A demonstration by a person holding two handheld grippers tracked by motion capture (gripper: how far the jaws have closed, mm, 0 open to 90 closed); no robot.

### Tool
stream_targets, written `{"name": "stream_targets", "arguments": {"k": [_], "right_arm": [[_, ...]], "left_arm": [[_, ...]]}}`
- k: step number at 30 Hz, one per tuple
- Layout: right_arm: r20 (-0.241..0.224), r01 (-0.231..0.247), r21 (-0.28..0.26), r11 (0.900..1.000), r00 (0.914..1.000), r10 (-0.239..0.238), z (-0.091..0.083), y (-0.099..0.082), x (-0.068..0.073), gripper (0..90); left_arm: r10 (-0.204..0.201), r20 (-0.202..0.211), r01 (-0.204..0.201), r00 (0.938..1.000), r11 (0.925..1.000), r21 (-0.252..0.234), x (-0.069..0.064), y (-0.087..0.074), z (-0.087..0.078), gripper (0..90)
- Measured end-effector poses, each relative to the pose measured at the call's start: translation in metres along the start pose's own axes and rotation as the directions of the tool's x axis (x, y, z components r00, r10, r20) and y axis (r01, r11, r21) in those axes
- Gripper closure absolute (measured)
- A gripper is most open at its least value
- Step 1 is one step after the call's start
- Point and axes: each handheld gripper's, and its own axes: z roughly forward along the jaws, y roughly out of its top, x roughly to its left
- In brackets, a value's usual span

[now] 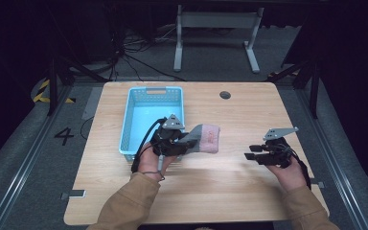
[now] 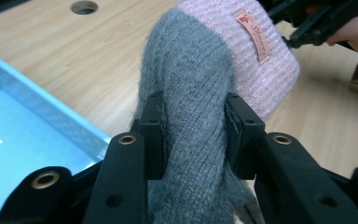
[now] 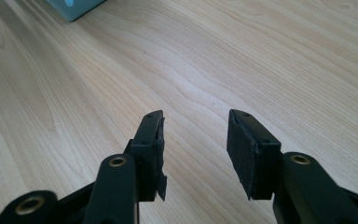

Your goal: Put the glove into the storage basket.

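From the high view, the left gripper [image 1: 190,142] holds a knitted glove [image 1: 206,138], grey with a pink cuff. The glove sticks out past the jaws, up off the wooden table [image 1: 249,187]. Just behind that gripper, on its far side, sits a blue basket [image 1: 130,125], and it looks to have nothing in it. The right gripper [image 1: 252,152] is well apart from the glove, low over the bare wood, and it holds nothing.

From the left gripper view, the two black pads [image 2: 152,135] squeeze the grey part of the glove [image 2: 193,116] from both sides. The pink cuff [image 2: 256,51] is at the far end, past the jaws. The blue basket's rim [image 2: 51,112] runs along to the left of the jaws, and the glove is not over it. Past the cuff, a bit of the other gripper [image 2: 314,18] peeks in.

From the right gripper view, the right gripper [image 3: 195,128] has its jaws standing apart with only table between them. A blue corner [image 3: 74,7] is far ahead of them, probably the basket, though too little of it shows to be sure.

So the picking up is done. I think the glove goes into the basket, and that part is left: carry it over the rim and let go.
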Motion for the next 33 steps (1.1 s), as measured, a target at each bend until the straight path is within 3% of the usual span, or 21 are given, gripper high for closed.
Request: {"name": "stream_targets", "arguments": {"k": [10,21,25,33], "right_arm": [[0.007,-0.014,0.010,0.9998,0.9999,0.014,-0.001,-0.007,0.000,56.8],[0.001,-0.050,0.040,0.9980,0.9988,0.050,0.000,-0.016,0.001,56.9],[0.005,-0.046,0.040,0.9981,0.9989,0.046,0.000,-0.017,0.003,56.7],[0.004,-0.058,0.049,0.9971,0.9983,0.058,0.000,-0.021,0.005,56.2]], "left_arm": [[-0.003,-0.044,0.004,0.9990,1.0000,0.007,0.029,-0.001,-0.016,65.2],[-0.005,-0.107,0.008,0.9942,0.9996,0.028,0.071,-0.006,-0.029,65.2],[-0.017,-0.129,0.020,0.9916,0.9994,0.029,0.085,-0.010,-0.030,65.0],[-0.028,-0.199,0.043,0.9796,0.9965,0.072,0.108,-0.017,-0.025,64.9]]}}
